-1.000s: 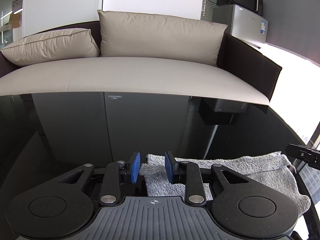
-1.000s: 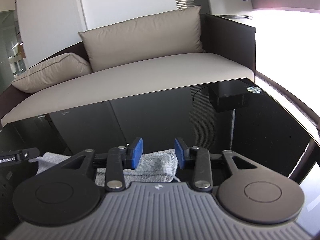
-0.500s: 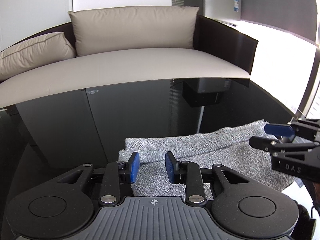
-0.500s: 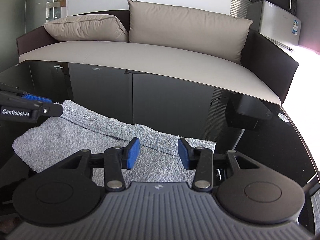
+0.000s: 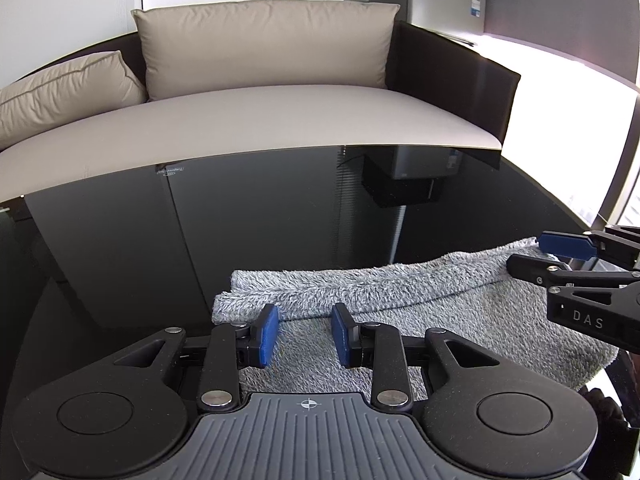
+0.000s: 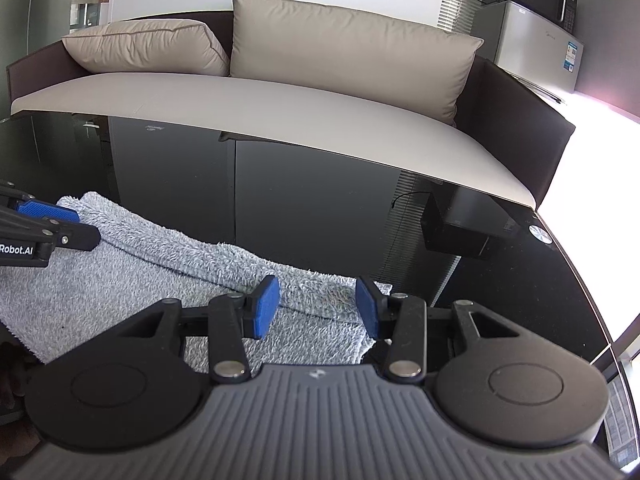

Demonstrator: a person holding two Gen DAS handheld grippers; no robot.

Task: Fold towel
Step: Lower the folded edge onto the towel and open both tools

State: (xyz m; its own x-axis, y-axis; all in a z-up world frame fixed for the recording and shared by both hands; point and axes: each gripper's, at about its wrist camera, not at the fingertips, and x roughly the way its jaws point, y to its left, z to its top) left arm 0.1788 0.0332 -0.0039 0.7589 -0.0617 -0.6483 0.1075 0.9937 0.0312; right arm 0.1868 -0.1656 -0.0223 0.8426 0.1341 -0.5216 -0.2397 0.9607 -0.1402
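Item: grey towel [image 5: 460, 300], lying on the black glass desk [image 5: 280, 220] near its front edge, far edge doubled over into a thick rolled band along the length. I judge one lengthwise fold laid, with at least a crosswise fold and squaring-up left. My left hand-held gripper [image 5: 306, 334] sits over the towel's left end, its jaws opening, pads clear of the pile, nothing pinched. My right hand-held gripper [image 6: 318, 306] stands over the right end, jaws apart, released, cloth below but not clamped. Behind the desk: beige sofa [image 6: 280, 112], unused.
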